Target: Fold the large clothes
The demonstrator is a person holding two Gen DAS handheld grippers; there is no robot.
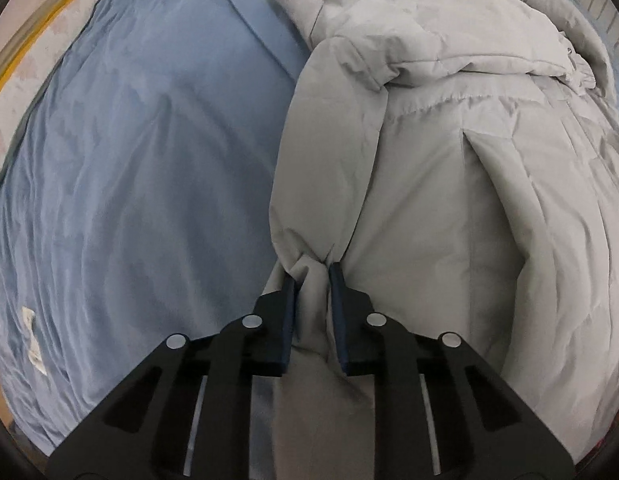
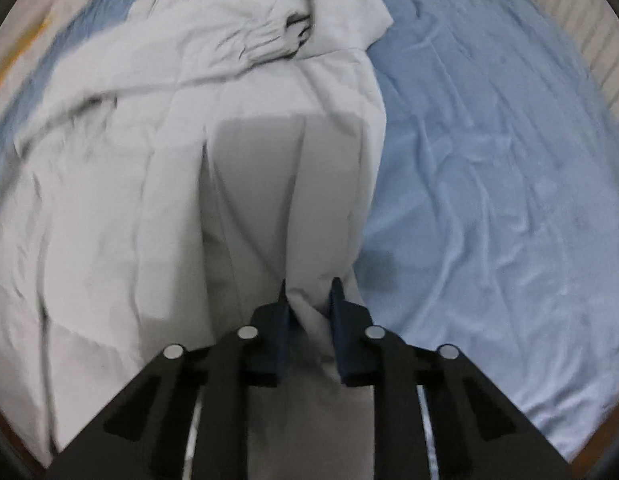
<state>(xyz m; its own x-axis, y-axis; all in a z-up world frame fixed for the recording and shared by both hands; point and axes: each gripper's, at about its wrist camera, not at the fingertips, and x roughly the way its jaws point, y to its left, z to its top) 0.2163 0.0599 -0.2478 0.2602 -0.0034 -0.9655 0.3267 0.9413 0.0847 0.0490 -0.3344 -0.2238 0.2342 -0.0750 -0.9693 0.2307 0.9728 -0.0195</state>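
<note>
Left wrist view, nearest first: the left hand-held gripper (image 1: 312,276) points steeply down with its dark blue pads narrow and pinched on a gathered fold of the pale grey padded coat (image 1: 449,168); the cloth bunches into tight creases right at the fingertips. Beyond that grip the coat lies lengthwise on the blue bed sheet (image 1: 141,168), its body folded over itself with a long straight crease running away from the camera, and a sleeve or collar part crumpled across the far end. A small white scrap (image 1: 32,340) rests on the sheet at the lower left, well apart from the coat. Right wrist view, which is blurred: the right hand-held gripper (image 2: 308,290) is likewise narrow, its pads closed on an edge of the same coat (image 2: 149,160), with cloth filling the gap between them. Past the fingertips a flat folded panel stretches ahead, rumpled quilted layers spread to the left, and the bare sheet (image 2: 489,160) lies to the right. At the far end the coat's loose part is heaped.
</note>
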